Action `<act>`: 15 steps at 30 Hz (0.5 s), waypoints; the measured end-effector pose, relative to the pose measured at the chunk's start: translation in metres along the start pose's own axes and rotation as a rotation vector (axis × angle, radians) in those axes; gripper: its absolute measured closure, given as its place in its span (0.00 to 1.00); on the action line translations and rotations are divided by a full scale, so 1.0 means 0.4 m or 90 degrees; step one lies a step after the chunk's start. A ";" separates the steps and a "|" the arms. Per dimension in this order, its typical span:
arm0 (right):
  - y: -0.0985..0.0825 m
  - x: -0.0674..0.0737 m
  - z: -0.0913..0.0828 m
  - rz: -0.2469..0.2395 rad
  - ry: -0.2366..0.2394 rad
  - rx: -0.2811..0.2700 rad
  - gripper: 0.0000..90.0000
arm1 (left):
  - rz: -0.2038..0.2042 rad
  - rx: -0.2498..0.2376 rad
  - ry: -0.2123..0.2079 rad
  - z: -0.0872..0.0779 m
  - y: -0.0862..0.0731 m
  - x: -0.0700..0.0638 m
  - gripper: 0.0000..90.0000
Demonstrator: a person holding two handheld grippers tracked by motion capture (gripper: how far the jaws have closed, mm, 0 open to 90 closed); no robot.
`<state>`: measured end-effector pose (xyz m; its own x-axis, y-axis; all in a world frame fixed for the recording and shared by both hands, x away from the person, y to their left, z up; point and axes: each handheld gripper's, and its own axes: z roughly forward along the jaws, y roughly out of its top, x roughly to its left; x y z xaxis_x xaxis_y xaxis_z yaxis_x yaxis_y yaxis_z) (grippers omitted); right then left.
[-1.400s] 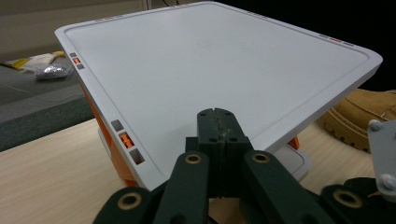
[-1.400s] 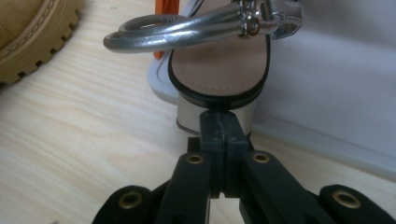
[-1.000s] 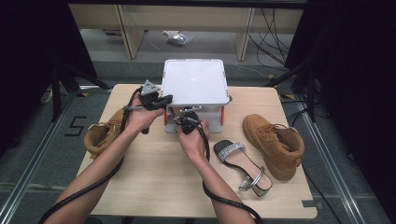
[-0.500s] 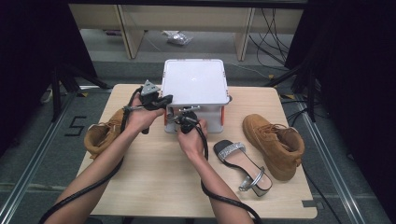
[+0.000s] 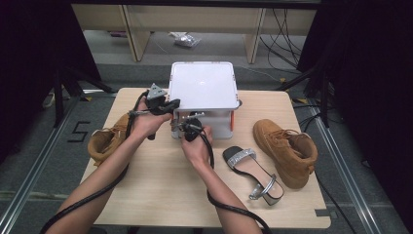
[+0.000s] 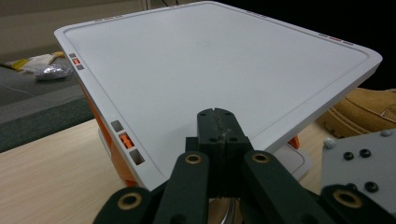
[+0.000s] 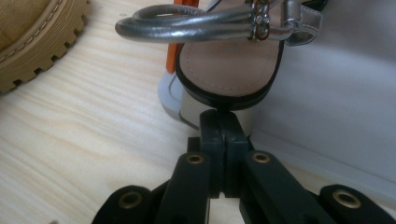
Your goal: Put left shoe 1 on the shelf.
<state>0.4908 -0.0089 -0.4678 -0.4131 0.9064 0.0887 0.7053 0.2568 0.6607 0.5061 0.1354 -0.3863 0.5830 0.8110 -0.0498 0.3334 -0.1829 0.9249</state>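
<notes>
- Left gripper [image 6: 217,122]: jaws pressed together at the near rim of the white lid [image 6: 210,60], which sits tilted above the box [image 5: 220,127].
- Right gripper [image 7: 218,122]: pinching the heel of a silver sandal [image 7: 229,70] at the box's open front.
- Nothing has shifted in the last second; the sandal likely awaits loading.

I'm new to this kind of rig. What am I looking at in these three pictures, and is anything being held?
A person works at a wooden table with a hand-held two-jaw gripper in each hand. One camera looks down from above; the other two ride on the grippers. On the table are a lidded white box, two tan boots and a loose sandal. The right gripper is shut on the heel end of a second silver sandal. The left gripper is shut at the lid's edge; whether it pinches it is unclear.
</notes>
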 end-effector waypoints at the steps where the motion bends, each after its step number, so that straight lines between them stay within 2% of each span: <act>1: 0.000 0.000 0.000 0.000 0.000 0.000 1.00 | 0.000 0.000 0.000 0.000 0.000 0.000 1.00; 13: 0.008 -0.005 0.027 -0.011 -0.009 -0.003 1.00 | 0.000 -0.001 -0.001 0.000 0.000 0.000 1.00; 15: 0.006 -0.007 0.033 -0.014 -0.011 -0.012 1.00 | -0.002 -0.002 -0.001 0.000 -0.001 0.001 1.00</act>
<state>0.5011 -0.0064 -0.4762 -0.4189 0.9060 0.0615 0.6849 0.2707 0.6765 0.5061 0.1357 -0.3866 0.5837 0.8103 -0.0528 0.3331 -0.1796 0.9256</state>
